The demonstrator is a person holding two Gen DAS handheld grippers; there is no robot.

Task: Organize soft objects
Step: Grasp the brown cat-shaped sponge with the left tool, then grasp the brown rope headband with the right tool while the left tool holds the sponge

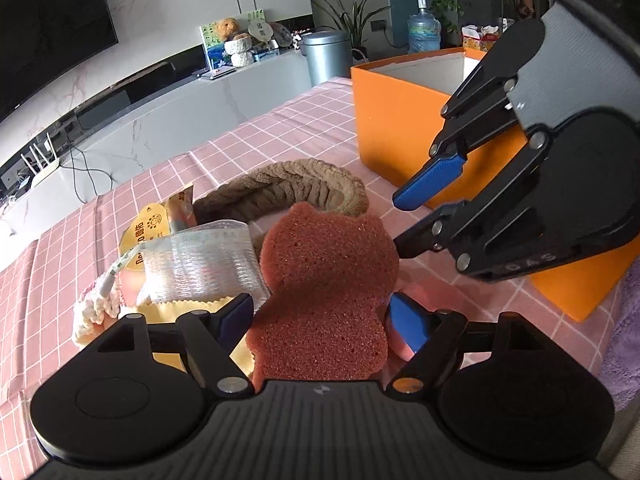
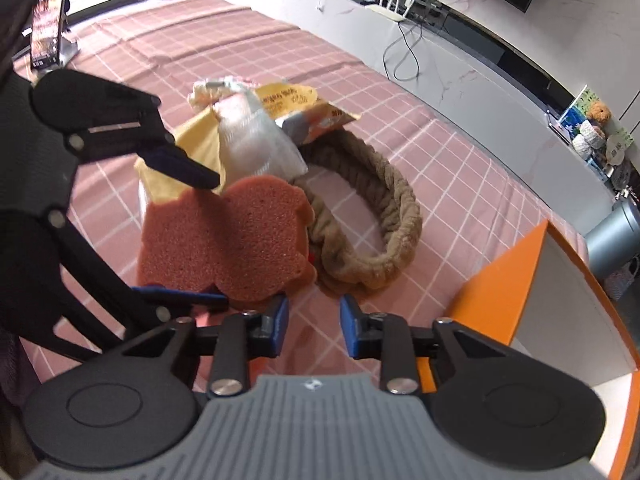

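Observation:
A reddish-brown sponge (image 1: 324, 292) sits between the fingers of my left gripper (image 1: 320, 320), which is shut on it; it also shows in the right wrist view (image 2: 224, 240), held by the left gripper (image 2: 192, 236). Behind it lie a brown braided headband (image 1: 296, 188) (image 2: 372, 216), a white mesh pouch (image 1: 200, 264) (image 2: 256, 144), yellow snack packets (image 1: 148, 228) (image 2: 284, 98) and a cream knitted piece (image 1: 96, 312). My right gripper (image 2: 314, 326) is open and empty, just right of the sponge, and shows at right in the left wrist view (image 1: 404, 220).
An orange box (image 1: 400, 120) (image 2: 500, 280) with a white inside stands open on the pink checked tablecloth (image 1: 280, 120) (image 2: 200, 40), right of the pile. A purple cloth (image 1: 624, 340) lies at the right edge. A stand (image 2: 48, 36) sits at the far left.

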